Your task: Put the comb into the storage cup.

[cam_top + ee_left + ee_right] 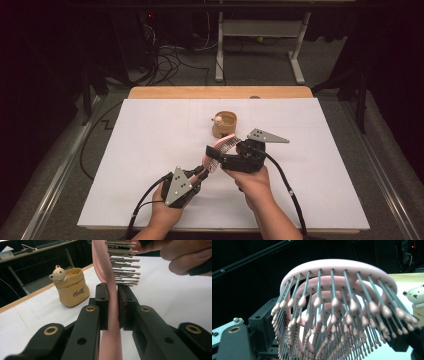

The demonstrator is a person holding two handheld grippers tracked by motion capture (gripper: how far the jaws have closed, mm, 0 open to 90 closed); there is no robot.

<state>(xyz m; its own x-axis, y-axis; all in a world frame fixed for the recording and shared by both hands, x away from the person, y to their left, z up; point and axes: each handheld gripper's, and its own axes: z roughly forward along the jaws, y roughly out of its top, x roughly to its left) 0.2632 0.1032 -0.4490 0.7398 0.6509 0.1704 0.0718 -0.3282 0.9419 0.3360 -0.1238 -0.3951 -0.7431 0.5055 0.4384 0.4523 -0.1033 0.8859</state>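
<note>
My left gripper (199, 173) was clamped on the handle of the pink hairbrush (216, 151); in the left gripper view both pads (103, 302) pressed flat against the slim pink handle (111, 315), which ran up between them to the bristled head. The brush hung above the white table (150, 150), stretched between my two hands, its pink-tipped metal bristles (332, 315) facing my right gripper (212, 156). That gripper was at the head end, its jaws standing on either side of the head; I could not tell whether they pressed on it. Behind the brush, near the far edge of the table, stood a small yellow pot (224, 124) with a bear figure (59, 273) on its rim, apart from both grippers.
</note>
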